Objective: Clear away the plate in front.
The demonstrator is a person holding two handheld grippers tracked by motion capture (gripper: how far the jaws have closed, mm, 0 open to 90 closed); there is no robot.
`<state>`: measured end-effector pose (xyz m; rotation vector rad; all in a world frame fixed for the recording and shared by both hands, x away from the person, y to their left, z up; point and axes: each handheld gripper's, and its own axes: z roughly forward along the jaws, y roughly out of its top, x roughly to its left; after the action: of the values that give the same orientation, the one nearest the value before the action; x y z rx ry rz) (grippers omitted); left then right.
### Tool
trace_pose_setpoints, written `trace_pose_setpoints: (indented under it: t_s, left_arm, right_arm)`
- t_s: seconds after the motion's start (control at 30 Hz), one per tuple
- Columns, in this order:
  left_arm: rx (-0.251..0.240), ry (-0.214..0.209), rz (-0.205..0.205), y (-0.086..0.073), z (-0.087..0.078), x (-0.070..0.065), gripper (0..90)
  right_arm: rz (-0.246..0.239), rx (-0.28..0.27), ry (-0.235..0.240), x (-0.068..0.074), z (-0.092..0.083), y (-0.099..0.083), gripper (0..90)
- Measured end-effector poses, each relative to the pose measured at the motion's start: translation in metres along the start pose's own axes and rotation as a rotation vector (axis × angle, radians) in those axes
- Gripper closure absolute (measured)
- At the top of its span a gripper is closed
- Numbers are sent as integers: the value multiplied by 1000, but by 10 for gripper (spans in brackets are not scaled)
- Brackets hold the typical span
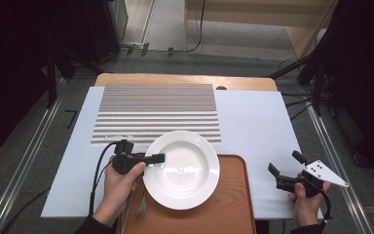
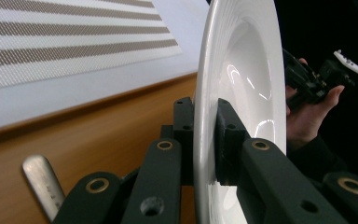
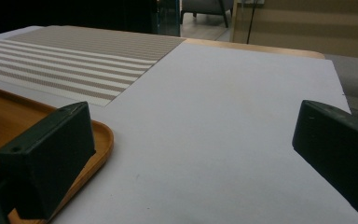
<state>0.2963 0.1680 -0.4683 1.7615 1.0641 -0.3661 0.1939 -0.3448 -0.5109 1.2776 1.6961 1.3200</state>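
Note:
A white deep plate [image 1: 185, 170] hangs over the far left part of a wooden tray [image 1: 231, 209] and reaches the near edge of a striped placemat [image 1: 158, 112]. My left gripper [image 1: 158, 158] is shut on the plate's left rim. In the left gripper view its jaws pinch the rim of the plate [image 2: 242, 74] from both sides, with my left gripper [image 2: 203, 116] over the tray [image 2: 98, 135]. My right gripper [image 1: 285, 162] stands open to the right of the tray, over the white sheet [image 1: 253, 117]. Nothing lies between the wide-apart jaws of my right gripper [image 3: 196, 154].
A fork [image 1: 141, 207] lies on the tray's left side below the plate, and its handle [image 2: 42, 182] is seen by the left jaws. The placemat [image 3: 74, 60] covers the far left of the table. The tray's corner [image 3: 105, 135] sits close to the right gripper's left jaw.

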Motion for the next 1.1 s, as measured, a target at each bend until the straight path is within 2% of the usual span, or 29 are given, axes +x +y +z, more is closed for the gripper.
trace_pose_setpoints:
  t_s: [0.37,1.1]
  left_arm:
    - [62,-16,3,-12,7,-5,808]
    - [181,-83,11,-28,22,-9,803]
  right_arm:
    - [-2,2,0,0,0,0,0]
    - [0,4,-2,0,0,0,0]
